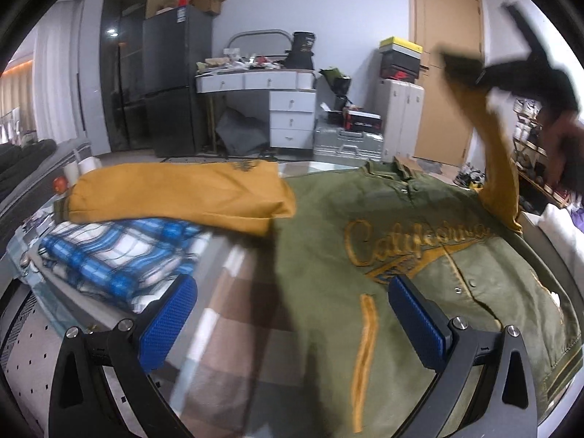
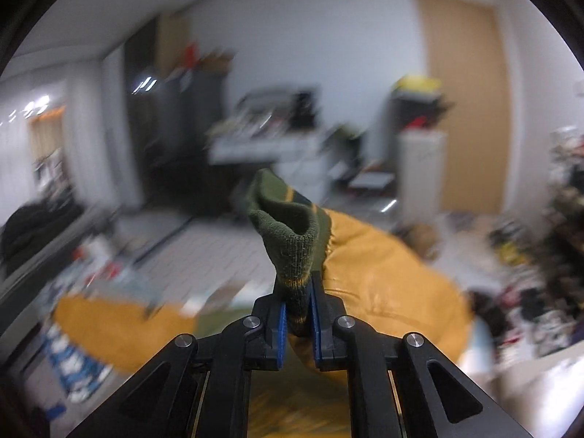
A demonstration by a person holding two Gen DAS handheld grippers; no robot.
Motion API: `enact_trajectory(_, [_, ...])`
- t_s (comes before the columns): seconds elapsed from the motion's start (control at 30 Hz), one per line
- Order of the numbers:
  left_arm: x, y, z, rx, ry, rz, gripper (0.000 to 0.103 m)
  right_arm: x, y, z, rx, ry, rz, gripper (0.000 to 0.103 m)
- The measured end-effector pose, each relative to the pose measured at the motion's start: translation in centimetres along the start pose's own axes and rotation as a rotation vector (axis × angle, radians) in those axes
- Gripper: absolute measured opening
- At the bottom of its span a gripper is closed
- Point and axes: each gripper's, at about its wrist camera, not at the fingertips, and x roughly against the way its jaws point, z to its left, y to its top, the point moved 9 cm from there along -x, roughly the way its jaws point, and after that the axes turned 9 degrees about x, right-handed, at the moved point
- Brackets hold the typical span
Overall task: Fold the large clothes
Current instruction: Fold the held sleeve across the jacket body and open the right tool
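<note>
Olive-green cloth fills most of your left wrist view: the jacket (image 1: 383,255) lies spread flat, front up, on the glass table (image 1: 219,255), its collar at the far edge and the mustard script lettering (image 1: 412,241) across the chest. Its snap placket runs down toward the striped hem at the lower right.

One mustard sleeve (image 1: 182,197) is already laid across to the left, resting partly on the jacket body and partly over a blue-and-white plaid cloth (image 1: 109,255) that sits on the table beside it. The other mustard sleeve (image 1: 500,168) is lifted clear of the table on the right, rising from the shoulder up to your right gripper (image 1: 471,73) — blurred there, so that view alone does not show the grip.

Your right wrist view shows it. Your right gripper (image 2: 297,314) has its blue pads pinched onto the ribbed green cuff (image 2: 292,241), which sticks up past the fingertips, with the mustard sleeve (image 2: 383,284) hanging away behind and to the right. The room beyond is smeared.

Your left gripper (image 1: 292,325) hangs over the lower front of the jacket with its blue pads (image 1: 168,321) spread wide apart and nothing between them — no cloth touching either pad, as far as you can see.
</note>
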Motion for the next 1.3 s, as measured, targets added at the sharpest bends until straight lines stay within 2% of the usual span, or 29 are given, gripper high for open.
enact_trajectory(0.1, [-0.1, -0.4, 1.4, 0.021, 0.011, 0.014, 0.102, -6.5, -5.8, 5.4, 0.004, 0.091, 0.123, 0.011])
enact_trajectory(0.2, [-0.4, -0.8, 2.1, 0.022, 0.035, 0.030, 0.102, -13.4, -12.6, 9.5, -0.065, 0.171, 0.305, 0.011])
enact_trajectory(0.27, [-0.5, -0.9, 2.3, 0.019, 0.046, 0.039, 0.102, -16.4, -16.9, 10.9, -0.090, 0.212, 0.431, 0.012])
enact_trajectory(0.3, [-0.6, -1.0, 2.6, 0.018, 0.054, 0.041, 0.102, -16.6, -17.7, 10.9, -0.100, 0.218, 0.431, 0.014])
enact_trajectory(0.33, [-0.6, -1.0, 2.7, 0.017, 0.059, 0.042, 0.102, -16.4, -17.6, 11.0, -0.099, 0.223, 0.381, 0.017])
enact_trajectory(0.37, [-0.6, -0.9, 2.9, 0.019, 0.063, 0.044, 0.102, -16.1, -17.6, 11.2, -0.097, 0.234, 0.379, 0.020])
enact_trajectory(0.43, [-0.7, -0.7, 3.1, 0.027, 0.063, 0.048, 0.102, -15.1, -17.5, 11.5, -0.133, 0.300, 0.392, 0.033])
enact_trajectory(0.5, [-1.1, -0.2, 2.6, 0.036, 0.050, 0.059, 0.102, -12.9, -16.2, 10.1, -0.169, 0.373, 0.350, 0.050])
enact_trajectory(0.53, [-1.0, 0.1, 2.8, 0.036, 0.040, 0.058, 0.102, -11.2, -15.7, 9.4, -0.179, 0.387, 0.307, 0.055])
enact_trajectory(0.6, [-1.0, 1.1, 2.4, 0.022, 0.008, 0.058, 0.102, -8.5, -15.6, 7.6, -0.192, 0.366, 0.237, 0.067])
enact_trajectory(0.7, [-1.6, 3.1, -1.5, -0.050, -0.114, 0.106, 0.102, -4.8, -15.6, 4.0, -0.262, 0.337, 0.133, 0.074])
enact_trajectory(0.8, [-3.0, 5.1, -6.2, -0.122, -0.208, 0.155, 0.102, -1.1, -17.1, -1.1, -0.353, 0.230, 0.052, 0.086])
enact_trajectory(0.83, [-3.4, 5.6, -7.4, -0.140, -0.220, 0.167, 0.102, 0.1, -18.2, -3.1, -0.392, 0.190, 0.027, 0.086])
enact_trajectory(0.9, [-5.5, 6.5, -12.3, -0.216, -0.285, 0.222, 0.102, 1.3, -20.0, -6.0, -0.453, 0.151, -0.002, 0.088])
enact_trajectory(0.97, [-8.2, 6.5, -15.9, -0.256, -0.266, 0.255, 0.102, 2.1, -22.5, -8.7, -0.496, 0.095, -0.007, 0.089])
enact_trajectory(1.03, [-11.3, 5.2, -19.8, -0.317, -0.282, 0.329, 0.102, 2.4, -23.9, -10.5, -0.534, 0.069, -0.018, 0.090])
enact_trajectory(1.1, [-15.9, 3.3, -23.2, -0.377, -0.264, 0.404, 0.102, 3.0, -25.7, -11.9, -0.625, 0.089, -0.075, 0.090])
enact_trajectory(1.2, [-22.2, 0.7, -24.5, -0.421, -0.161, 0.461, 0.102, 3.6, -26.8, -14.2, -0.784, 0.157, -0.122, 0.090])
enact_trajectory(1.23, [-23.8, -0.2, -24.5, -0.422, -0.145, 0.497, 0.102, 3.8, -26.8, -14.6, -0.804, 0.169, -0.153, 0.090])
enact_trajectory(1.3, [-27.0, -2.1, -23.9, -0.366, -0.133, 0.595, 0.102, 3.2, -26.2, -14.2, -0.780, 0.172, -0.141, 0.092])
